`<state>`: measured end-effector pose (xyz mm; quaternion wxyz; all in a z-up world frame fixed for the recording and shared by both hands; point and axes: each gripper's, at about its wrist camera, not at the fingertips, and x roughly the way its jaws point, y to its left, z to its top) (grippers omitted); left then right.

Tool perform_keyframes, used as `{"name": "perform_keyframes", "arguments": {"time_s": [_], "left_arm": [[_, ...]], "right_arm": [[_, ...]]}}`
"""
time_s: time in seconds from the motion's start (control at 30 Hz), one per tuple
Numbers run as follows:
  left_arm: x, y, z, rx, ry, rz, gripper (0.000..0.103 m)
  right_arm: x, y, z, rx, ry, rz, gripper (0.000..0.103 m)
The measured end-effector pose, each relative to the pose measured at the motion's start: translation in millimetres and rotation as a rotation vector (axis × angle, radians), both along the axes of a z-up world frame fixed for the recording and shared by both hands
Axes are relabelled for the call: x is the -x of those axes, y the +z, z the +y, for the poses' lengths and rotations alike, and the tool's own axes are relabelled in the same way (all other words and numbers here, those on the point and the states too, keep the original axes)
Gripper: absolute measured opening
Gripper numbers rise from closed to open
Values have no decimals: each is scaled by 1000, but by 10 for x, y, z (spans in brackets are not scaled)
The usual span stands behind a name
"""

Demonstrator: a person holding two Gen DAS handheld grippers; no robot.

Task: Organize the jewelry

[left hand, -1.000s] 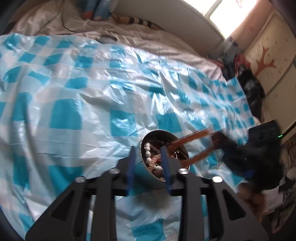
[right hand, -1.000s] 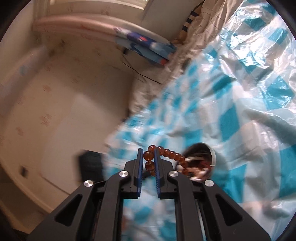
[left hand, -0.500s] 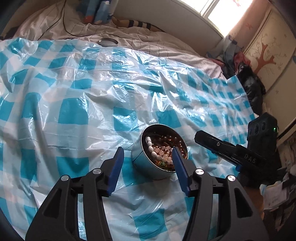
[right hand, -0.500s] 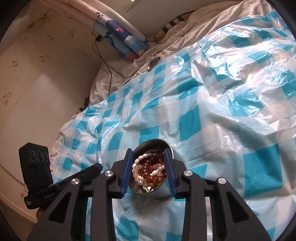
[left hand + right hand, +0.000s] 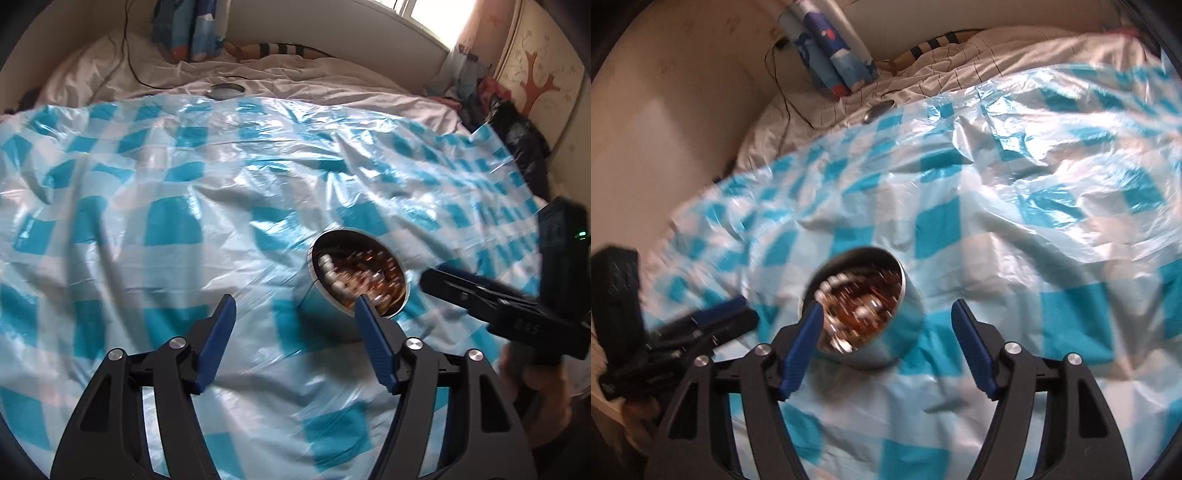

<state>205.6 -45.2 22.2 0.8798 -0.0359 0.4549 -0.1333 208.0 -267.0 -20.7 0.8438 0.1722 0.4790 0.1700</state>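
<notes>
A round metal tin [image 5: 332,306] sits on the blue-and-white checked plastic sheet [image 5: 166,229]. White and amber beaded jewelry [image 5: 358,273] fills it. My left gripper [image 5: 295,306] is open and empty, just left of the tin, its right fingertip in front of the rim. In the right wrist view the tin [image 5: 901,328] and its beads [image 5: 857,302] lie just ahead of my right gripper [image 5: 888,310], which is open and empty, its left fingertip at the tin's near rim. The right gripper also shows at the right of the left wrist view [image 5: 491,295].
The tin's lid [image 5: 225,90] lies on the white bedsheet at the far edge of the plastic. Rolled blue-patterned fabric [image 5: 831,48] leans against the headboard with a black cable beside it. Dark clothes [image 5: 517,129] pile at the right of the bed.
The right gripper dropped the amber bead bracelet into the tin and opened. The left gripper let go of the tin, opened wide and drew back. Both shifted sideways off the tin.
</notes>
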Motion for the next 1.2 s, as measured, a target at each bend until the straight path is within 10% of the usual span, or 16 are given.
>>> {"name": "perform_keyframes", "arguments": {"time_s": [0.3, 1.2], "left_arm": [[270, 128, 132, -81, 121, -93, 85], [995, 277, 67, -168, 159, -197, 95]], "right_arm": [[441, 128, 155, 239, 84, -67, 87], [997, 207, 245, 224, -11, -84, 95]]}}
